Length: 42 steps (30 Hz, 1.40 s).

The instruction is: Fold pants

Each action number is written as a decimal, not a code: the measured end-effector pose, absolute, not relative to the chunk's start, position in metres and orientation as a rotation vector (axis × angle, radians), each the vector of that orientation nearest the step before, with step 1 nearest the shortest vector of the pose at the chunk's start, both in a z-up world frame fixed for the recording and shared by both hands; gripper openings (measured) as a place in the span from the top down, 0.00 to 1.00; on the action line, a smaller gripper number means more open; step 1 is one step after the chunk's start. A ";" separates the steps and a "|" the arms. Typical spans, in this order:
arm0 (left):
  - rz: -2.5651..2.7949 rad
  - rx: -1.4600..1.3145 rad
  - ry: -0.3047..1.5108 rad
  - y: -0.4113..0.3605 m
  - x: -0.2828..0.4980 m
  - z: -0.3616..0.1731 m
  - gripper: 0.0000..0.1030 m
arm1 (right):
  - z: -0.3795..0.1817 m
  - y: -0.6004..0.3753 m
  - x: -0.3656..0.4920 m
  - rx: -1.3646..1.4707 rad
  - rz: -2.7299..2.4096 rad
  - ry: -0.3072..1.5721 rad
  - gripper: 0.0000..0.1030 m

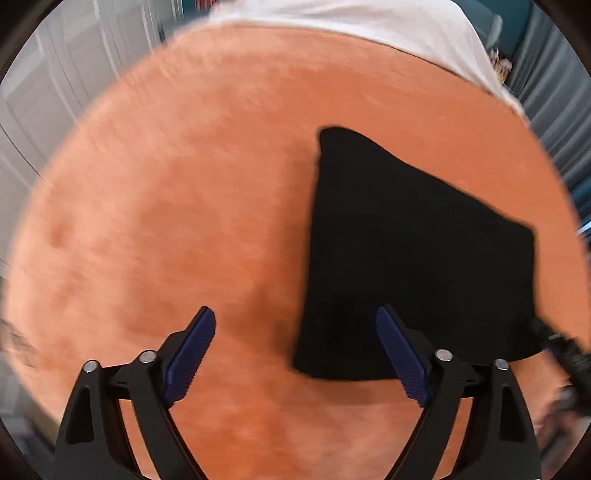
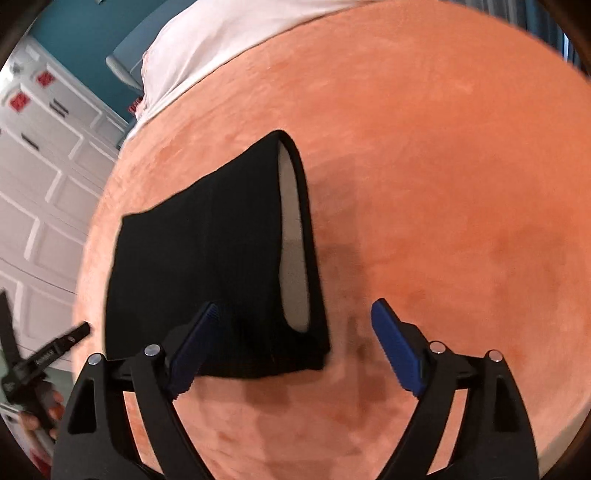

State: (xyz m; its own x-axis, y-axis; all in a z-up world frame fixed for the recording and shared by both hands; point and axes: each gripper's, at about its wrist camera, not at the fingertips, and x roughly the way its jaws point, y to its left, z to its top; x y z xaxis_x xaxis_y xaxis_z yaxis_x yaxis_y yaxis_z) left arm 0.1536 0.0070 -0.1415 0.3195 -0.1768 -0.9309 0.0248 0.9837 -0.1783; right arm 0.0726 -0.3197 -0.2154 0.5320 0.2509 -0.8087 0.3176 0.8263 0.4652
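Note:
The black pants [image 1: 417, 258] lie folded into a compact rectangle on the orange blanket [image 1: 166, 203]. In the right wrist view the pants [image 2: 207, 258] show a pale grey inner lining at the waist opening [image 2: 293, 240] on their right side. My left gripper [image 1: 295, 325] is open and empty, above the pants' near left corner. My right gripper [image 2: 293, 317] is open and empty, above the pants' near right corner. The other gripper [image 2: 40, 362] shows at the lower left of the right wrist view, held by a hand.
A white sheet [image 1: 369, 22] covers the far end of the bed. White panelled doors [image 2: 40, 192] stand beside the bed, with a teal wall [image 2: 96, 26] behind. Grey curtains [image 1: 554, 110] hang at the right.

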 end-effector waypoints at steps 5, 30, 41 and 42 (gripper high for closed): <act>-0.105 -0.419 1.331 0.029 0.189 -0.179 0.16 | -0.231 -0.320 0.086 0.716 -0.013 1.059 0.20; -0.454 -0.495 1.239 0.037 0.146 -0.090 0.69 | -0.152 -0.293 0.017 0.798 0.254 0.983 0.66; -0.465 -0.220 0.612 0.012 0.222 0.093 0.67 | 0.026 -0.276 0.105 0.493 0.364 0.516 0.67; -0.457 -0.215 0.576 0.009 0.244 0.097 0.66 | 0.031 -0.277 0.126 0.481 0.363 0.491 0.66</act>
